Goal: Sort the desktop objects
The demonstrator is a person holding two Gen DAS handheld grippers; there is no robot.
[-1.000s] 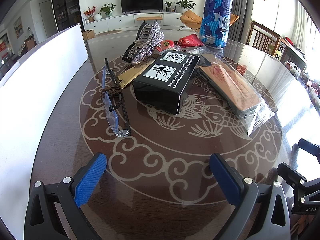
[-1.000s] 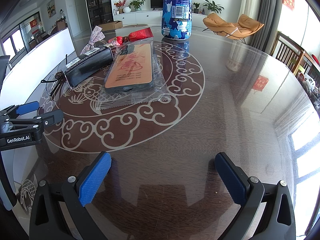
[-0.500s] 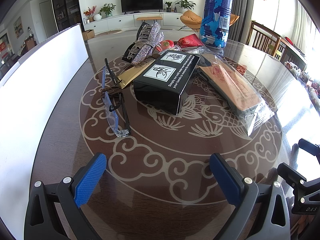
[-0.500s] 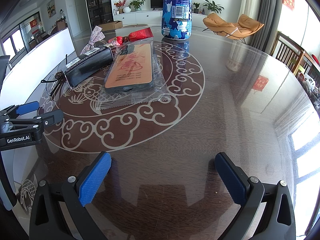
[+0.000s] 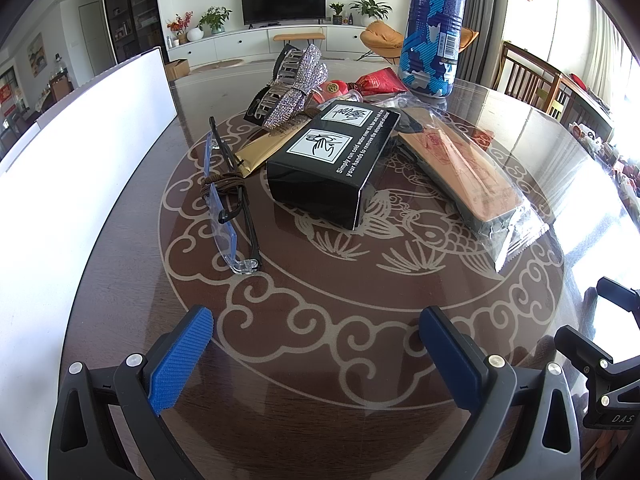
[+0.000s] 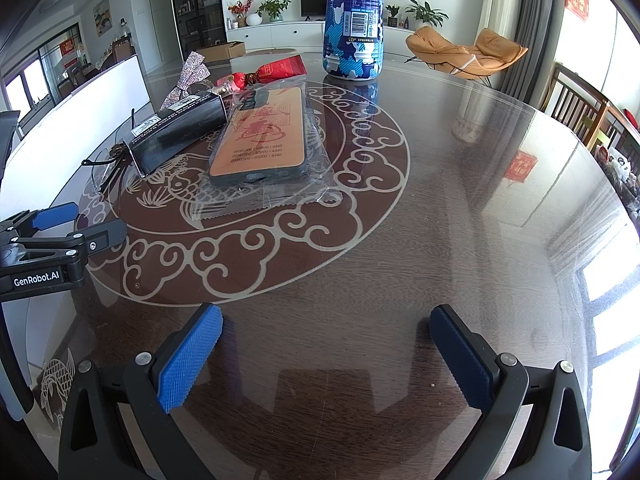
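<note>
A black box (image 5: pixel 332 164) lies mid-table, also in the right wrist view (image 6: pixel 180 130). Left of it lie glasses (image 5: pixel 228 200) with a brown cord. A phone case in a clear bag (image 5: pixel 464 176) lies to its right, also in the right wrist view (image 6: pixel 260 140). Behind are a rhinestone bow hair clip (image 5: pixel 292 84), a gold packet (image 5: pixel 260 150), a red packet (image 5: pixel 380 80) and a blue can (image 5: pixel 434 28). My left gripper (image 5: pixel 316 356) is open and empty, near the table's front. My right gripper (image 6: pixel 328 356) is open and empty over bare table.
A white board (image 5: pixel 80 152) stands along the table's left edge. The round glass-topped table (image 6: pixel 460 200) has a cloud-and-fish pattern. Wooden chairs (image 5: pixel 532 80) stand at the right. My left gripper also shows at the left of the right wrist view (image 6: pixel 52 236).
</note>
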